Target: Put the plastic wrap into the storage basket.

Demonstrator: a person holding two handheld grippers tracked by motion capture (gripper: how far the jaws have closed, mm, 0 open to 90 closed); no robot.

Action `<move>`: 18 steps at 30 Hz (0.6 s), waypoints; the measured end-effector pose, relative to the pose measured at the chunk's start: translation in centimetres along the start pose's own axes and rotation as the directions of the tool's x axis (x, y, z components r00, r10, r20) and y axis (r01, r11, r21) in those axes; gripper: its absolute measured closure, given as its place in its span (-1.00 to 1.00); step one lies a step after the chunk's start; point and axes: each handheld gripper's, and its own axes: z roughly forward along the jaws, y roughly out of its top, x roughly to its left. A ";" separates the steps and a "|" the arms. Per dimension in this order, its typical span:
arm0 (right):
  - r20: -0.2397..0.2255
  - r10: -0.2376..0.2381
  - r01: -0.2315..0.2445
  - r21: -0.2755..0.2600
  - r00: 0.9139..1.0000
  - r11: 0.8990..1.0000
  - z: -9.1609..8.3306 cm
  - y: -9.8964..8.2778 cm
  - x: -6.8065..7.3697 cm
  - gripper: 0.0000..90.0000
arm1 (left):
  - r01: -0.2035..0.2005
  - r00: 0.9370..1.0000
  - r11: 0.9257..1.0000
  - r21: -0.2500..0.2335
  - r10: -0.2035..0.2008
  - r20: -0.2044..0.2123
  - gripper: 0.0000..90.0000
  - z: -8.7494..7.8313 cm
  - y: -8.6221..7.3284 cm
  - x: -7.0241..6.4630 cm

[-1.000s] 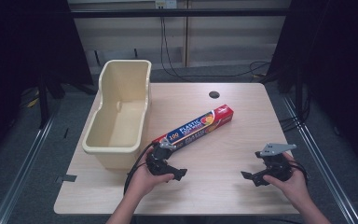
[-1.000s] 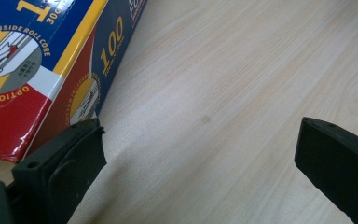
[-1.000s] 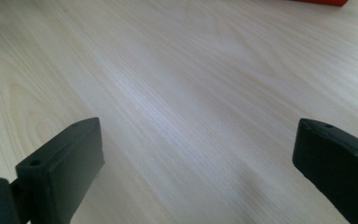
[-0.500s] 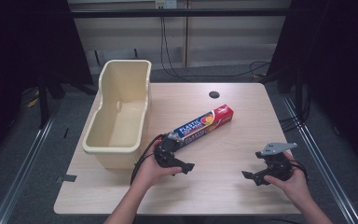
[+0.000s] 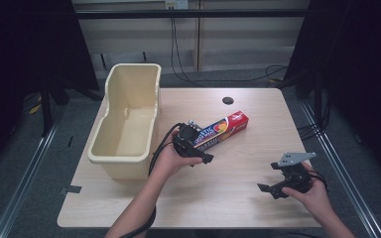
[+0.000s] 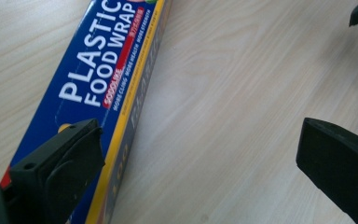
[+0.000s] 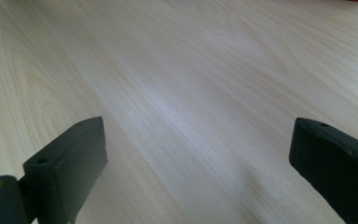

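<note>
A long blue and red box of plastic food wrap (image 5: 224, 127) lies slantwise on the wooden table (image 5: 238, 198), near its middle. My left gripper (image 5: 198, 148) hovers at the box's near left end, open. In the left gripper view the box (image 6: 98, 93) runs up along the left jaw, which partly overlaps it, while the right jaw stands over bare wood. My right gripper (image 5: 273, 188) is open near the table's front right, held low over bare wood (image 7: 191, 93), apart from the box.
A cream plastic tub (image 5: 127, 119) stands along the table's left side, with nothing seen inside. A dark round hole (image 5: 227, 100) sits in the tabletop behind the box. Cables trail on the floor beyond the table.
My left gripper has moved forward and to the right, up to the near end of the food wrap box. The right gripper has stayed put.
</note>
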 end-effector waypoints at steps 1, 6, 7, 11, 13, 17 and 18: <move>0.001 0.003 -0.003 0.003 1.000 1.000 0.0 0.0 0.0 -0.91 | -0.006 1.000 1.000 -0.006 0.006 -0.011 -0.97 0.1 0.2 0.1; -0.006 -0.006 0.006 0.004 1.000 1.000 0.1 0.0 0.0 -0.91 | 0.012 1.000 1.000 -0.024 -0.013 -0.025 -0.94 0.8 1.3 0.7; -0.008 -0.005 0.005 0.003 1.000 1.000 0.1 0.1 0.0 -0.91 | 0.012 1.000 1.000 -0.027 -0.012 -0.029 -0.94 0.9 1.5 1.0; -0.005 -0.002 0.002 -0.001 1.000 1.000 0.1 0.1 0.0 -0.91 | 0.037 0.998 0.999 -0.026 -0.038 -0.044 -0.91 1.4 2.1 2.0; -0.010 -0.005 0.005 -0.003 1.000 1.000 0.1 0.1 0.0 -0.91 | 0.040 0.998 0.999 -0.025 -0.041 -0.052 -0.91 1.7 2.3 2.3; -0.011 0.001 -0.001 -0.004 1.000 1.000 0.1 0.1 -0.1 -0.91 | 0.039 0.998 0.999 -0.030 -0.041 -0.051 -0.89 2.4 2.8 2.8; -0.013 0.005 -0.005 -0.007 1.000 1.000 0.1 0.1 -0.1 -0.91 | 0.044 0.998 0.998 -0.035 -0.046 -0.050 -0.89 2.5 2.9 2.8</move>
